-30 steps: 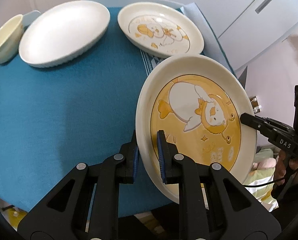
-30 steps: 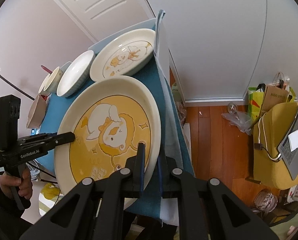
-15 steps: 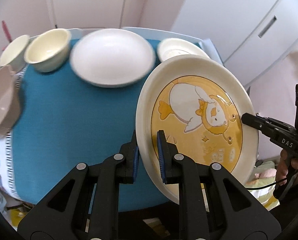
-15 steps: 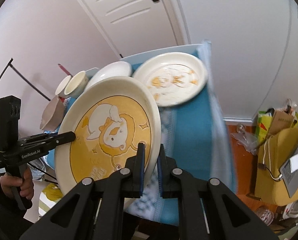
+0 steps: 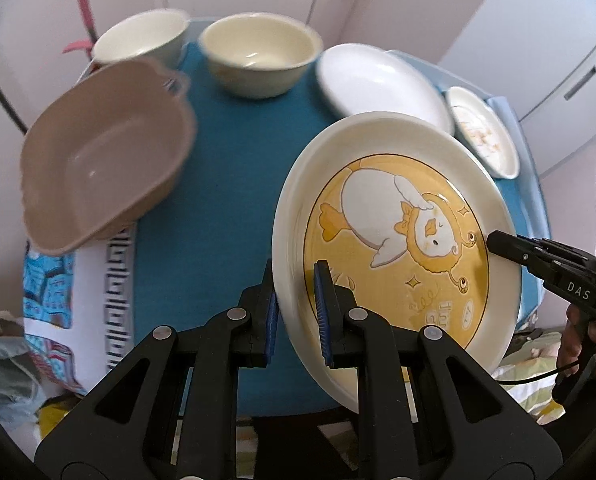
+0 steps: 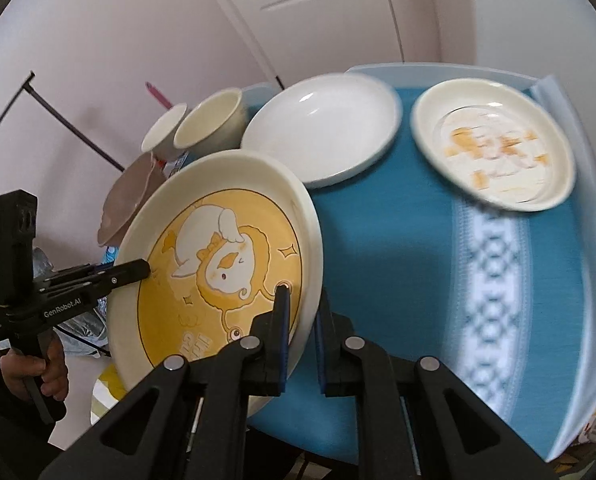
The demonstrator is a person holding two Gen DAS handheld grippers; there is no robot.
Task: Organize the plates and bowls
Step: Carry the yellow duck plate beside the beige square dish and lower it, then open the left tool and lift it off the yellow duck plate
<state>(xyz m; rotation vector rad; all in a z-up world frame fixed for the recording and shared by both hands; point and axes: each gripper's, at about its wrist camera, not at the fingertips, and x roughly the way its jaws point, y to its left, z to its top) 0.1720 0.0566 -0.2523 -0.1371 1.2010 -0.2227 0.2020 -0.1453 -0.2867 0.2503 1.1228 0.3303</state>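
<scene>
Both tools clamp opposite rims of the yellow plate (image 5: 393,232): left tool (image 5: 296,312), right tool (image 6: 299,332). Held tilted above the surface (image 5: 226,184), lower right, probably for carrying steadily toward stacking.

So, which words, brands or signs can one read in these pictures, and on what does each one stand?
"DAS": on the side of the right gripper, seen in the left wrist view.
"GenRobot.AI": on the side of the left gripper, seen in the right wrist view.
Yellow lettering at the lower edge of the big duck plate: stylised and partly hidden, not readable.
Print on the blue patterned cloth at the table's edge: too blurred to read.
</scene>
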